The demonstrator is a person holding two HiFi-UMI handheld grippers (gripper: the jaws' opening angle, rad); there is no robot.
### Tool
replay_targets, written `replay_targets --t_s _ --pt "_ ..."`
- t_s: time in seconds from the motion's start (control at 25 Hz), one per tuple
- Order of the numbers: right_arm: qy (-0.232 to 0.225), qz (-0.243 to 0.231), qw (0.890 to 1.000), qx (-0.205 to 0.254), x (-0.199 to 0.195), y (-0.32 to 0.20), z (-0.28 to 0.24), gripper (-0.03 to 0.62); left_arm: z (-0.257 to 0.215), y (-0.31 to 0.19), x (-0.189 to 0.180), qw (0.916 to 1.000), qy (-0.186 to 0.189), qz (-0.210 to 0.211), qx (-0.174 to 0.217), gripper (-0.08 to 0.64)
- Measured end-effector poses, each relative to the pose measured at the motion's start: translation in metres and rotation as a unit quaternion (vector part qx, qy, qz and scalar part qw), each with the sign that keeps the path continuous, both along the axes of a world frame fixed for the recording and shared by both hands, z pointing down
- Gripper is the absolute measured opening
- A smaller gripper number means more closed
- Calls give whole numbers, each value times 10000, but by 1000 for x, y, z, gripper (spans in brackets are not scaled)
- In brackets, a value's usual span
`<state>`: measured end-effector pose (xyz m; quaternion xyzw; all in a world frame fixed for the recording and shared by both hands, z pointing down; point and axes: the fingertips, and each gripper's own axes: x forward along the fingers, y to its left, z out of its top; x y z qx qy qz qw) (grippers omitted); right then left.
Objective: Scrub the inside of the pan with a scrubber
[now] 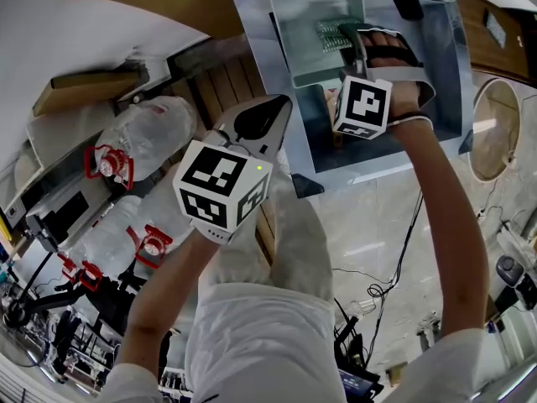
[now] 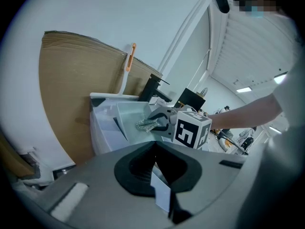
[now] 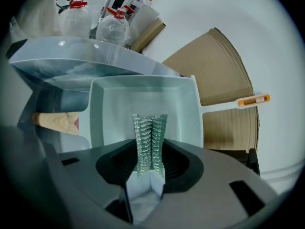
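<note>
Scrubber (image 3: 149,137) pinched in right gripper (image 3: 148,171), inside pan (image 3: 114,113), pan in tub (image 3: 52,56)

The pan (image 3: 114,109) was square and pale green, with a long white handle (image 3: 224,104) tipped in orange. It sat in a translucent plastic tub (image 3: 71,61), seemingly tilted. The scrubber (image 3: 148,137), a silvery metal-mesh pad folded double, stood pinched in the right gripper (image 3: 147,173), its free end over the pan's floor.

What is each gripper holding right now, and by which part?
The right gripper is shut on the scrubber, pinching its near end; the rest sticks out over the pan. The left gripper is shut on nothing.
</note>
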<state>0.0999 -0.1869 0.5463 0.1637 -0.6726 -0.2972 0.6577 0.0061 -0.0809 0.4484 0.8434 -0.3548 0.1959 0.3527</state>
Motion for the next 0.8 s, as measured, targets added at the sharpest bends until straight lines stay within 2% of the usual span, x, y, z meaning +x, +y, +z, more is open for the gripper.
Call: replay_targets --t_s 0.56,0.8 --pt "125 -79 9988 -467 17 59 31 129 0 7 7 10000 -2 50 -13 5" --pt "-100 242 9957 -890 16 62 34 127 -2 10 9 10000 8 60 3 5"
